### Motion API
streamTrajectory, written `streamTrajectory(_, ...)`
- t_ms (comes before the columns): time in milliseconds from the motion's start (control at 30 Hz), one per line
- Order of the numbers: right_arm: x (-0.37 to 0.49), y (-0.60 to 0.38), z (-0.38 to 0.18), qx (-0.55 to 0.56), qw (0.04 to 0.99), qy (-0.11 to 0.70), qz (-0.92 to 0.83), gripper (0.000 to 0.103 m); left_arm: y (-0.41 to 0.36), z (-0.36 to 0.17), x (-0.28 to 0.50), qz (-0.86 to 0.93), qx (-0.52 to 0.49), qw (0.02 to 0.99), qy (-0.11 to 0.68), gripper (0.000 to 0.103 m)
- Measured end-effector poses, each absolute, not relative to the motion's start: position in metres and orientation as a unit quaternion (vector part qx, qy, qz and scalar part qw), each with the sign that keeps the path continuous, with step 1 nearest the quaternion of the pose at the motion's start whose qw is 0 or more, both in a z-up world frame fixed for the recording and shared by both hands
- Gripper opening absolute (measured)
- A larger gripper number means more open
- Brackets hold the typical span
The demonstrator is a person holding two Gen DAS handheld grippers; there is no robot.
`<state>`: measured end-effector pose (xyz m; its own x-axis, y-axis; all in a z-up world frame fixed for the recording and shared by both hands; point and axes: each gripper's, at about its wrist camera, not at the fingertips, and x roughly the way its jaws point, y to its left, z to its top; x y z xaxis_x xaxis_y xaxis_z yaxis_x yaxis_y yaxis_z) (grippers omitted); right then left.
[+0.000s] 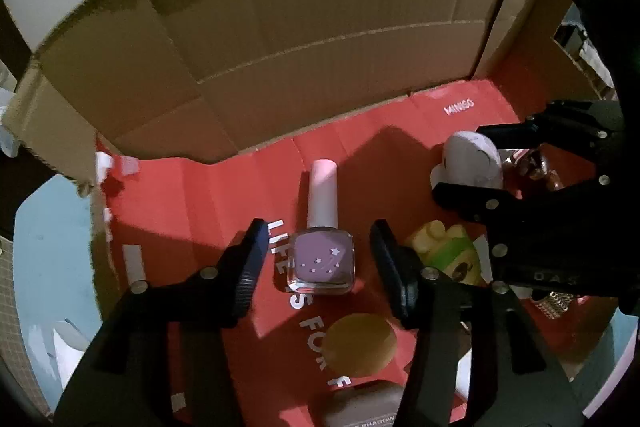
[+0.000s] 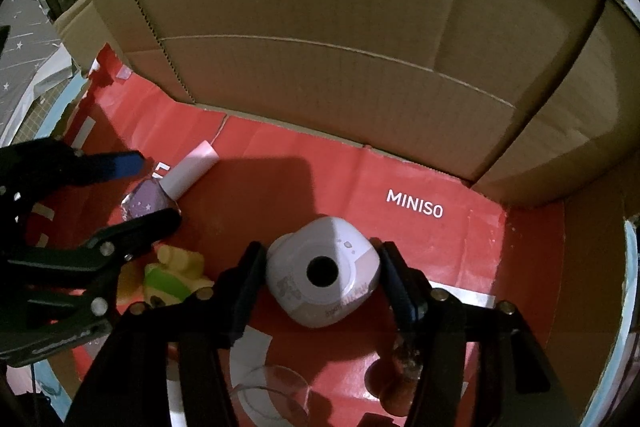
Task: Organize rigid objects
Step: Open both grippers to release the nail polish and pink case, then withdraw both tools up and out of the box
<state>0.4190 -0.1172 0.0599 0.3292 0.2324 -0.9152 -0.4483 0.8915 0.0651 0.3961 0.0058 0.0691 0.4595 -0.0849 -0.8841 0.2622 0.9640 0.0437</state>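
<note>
1. The nail polish bottle [image 1: 320,259] lies flat on the red liner [image 1: 224,187] inside the cardboard box [image 1: 280,39]. The left gripper [image 1: 318,267] straddles it, jaws parted, pads clear of the glass: released.
2. Lift the left gripper straight up so neither pad drags the bottle.
3. The pale rounded container [image 2: 324,271] sits upright between the fingers of the right gripper [image 2: 322,283]. Contact on its sides is not discernible; the grip appears slack.
4. Withdraw clear of the yellow-green toy [image 2: 172,279] beside it.
</note>
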Motion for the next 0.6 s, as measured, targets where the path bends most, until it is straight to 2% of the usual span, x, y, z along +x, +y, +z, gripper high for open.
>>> streamTrajectory(133, 0.416, -0.12, 0.071, -0.094, 0.816, 0.532, 0.205, 0.07, 0.009, 0.078, 0.389, -0.099, 0.079, 0.855, 0.504, 0.054)
streamTrajectory(333, 0.401, -0.13, 0.101, -0.08, 0.836, 0.508, 0.192, 0.08, 0.017, 0.103, 0.363, -0.083, 0.065, 0.873, 0.476, 0.07)
streamTrajectory(600, 0.343, -0.146, 0.157, -0.084, 0.876, 0.442, 0.175, 0.1, 0.031, 0.141, 0.316, -0.076, 0.021, 0.902, 0.424, 0.083)
